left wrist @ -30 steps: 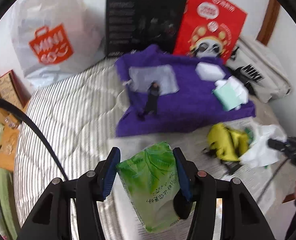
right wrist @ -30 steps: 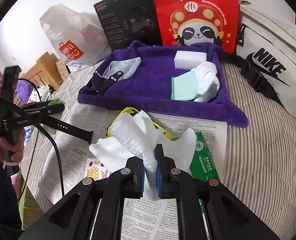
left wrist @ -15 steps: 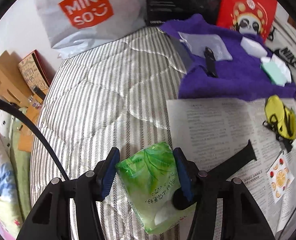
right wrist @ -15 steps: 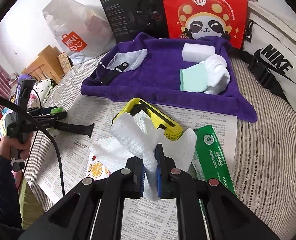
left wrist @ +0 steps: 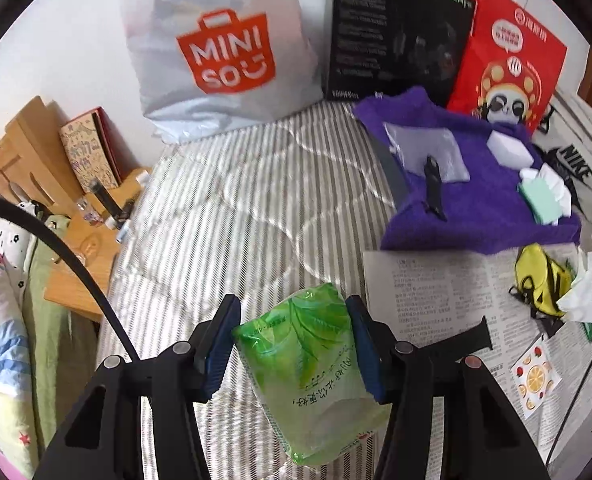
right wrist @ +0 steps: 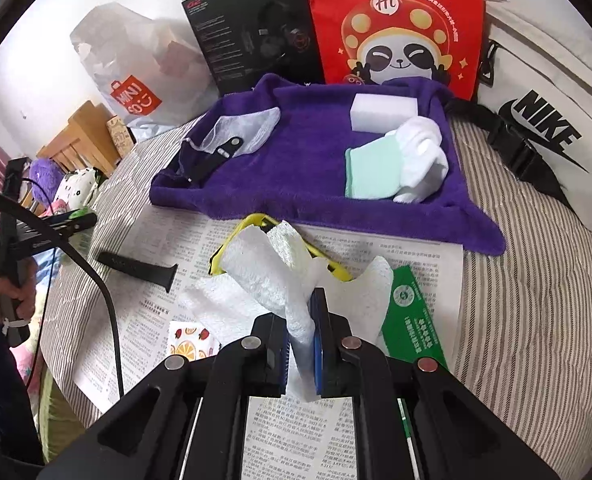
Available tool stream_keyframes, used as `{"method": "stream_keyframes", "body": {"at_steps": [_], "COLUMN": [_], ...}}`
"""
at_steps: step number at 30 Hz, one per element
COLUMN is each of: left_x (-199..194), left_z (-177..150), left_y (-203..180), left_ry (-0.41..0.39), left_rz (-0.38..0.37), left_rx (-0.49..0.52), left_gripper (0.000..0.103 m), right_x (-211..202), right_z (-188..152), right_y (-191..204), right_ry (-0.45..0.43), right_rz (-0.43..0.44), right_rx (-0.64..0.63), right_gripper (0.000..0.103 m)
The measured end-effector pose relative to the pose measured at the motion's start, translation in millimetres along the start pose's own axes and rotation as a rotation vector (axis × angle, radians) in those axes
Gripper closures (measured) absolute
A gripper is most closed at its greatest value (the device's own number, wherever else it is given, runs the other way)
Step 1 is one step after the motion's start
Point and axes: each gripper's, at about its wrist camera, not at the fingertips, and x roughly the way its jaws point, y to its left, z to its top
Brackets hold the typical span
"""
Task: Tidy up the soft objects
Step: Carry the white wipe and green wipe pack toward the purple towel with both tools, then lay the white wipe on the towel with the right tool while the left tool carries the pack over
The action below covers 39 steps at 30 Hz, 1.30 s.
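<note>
My left gripper is shut on a green tissue pack, held above the striped bedcover. My right gripper is shut on a crumpled white paper towel that drapes over a yellow item on the newspaper. Beyond lies a purple towel carrying a white sponge, a mint cloth, a white rolled cloth, a grey pouch and a black strap. In the right wrist view the left gripper sits far left, in a person's hand.
A black watch strap, a green packet and a fruit sticker lie on the newspaper. A Miniso bag, a black box, a red panda bag and a Nike bag line the wall. A wooden nightstand stands left of the bed.
My left gripper has carried the tissue pack leftward, away from the purple towel and out over the striped bedcover. The right gripper stays still, shut on the paper towel.
</note>
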Motion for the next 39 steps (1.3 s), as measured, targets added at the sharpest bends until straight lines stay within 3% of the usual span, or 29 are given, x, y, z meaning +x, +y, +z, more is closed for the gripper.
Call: {"method": "stream_keyframes", "body": {"at_steps": [6,13,27,39], "left_x": [-20.2,-28.1,-0.7,21.0], "left_z": [10.8,28.3,59.1,86.3], "left_y": [7.1,-9.4,-45.6,-72.7], "left_ry": [-0.056,-0.1,-0.075,-0.047], "left_rz": [-0.009,-0.07,-0.195,-0.224], "left_rx": [-0.016,0.003,0.031,0.063], "left_gripper": [0.051,0.051,0.051,0.051], "right_x": [1.8,4.6,12.1,48.0], "right_z": [10.7,26.0,68.4,118.7], "right_y": [0.1,2.8,-2.3,-24.1], "right_ry": [-0.004,-0.016,-0.06,-0.046], "right_rz": [-0.018,-0.037,-0.026,-0.055], "right_rx": [-0.001,-0.006,0.028,0.04], "right_gripper": [0.094,0.094,0.094,0.094]}}
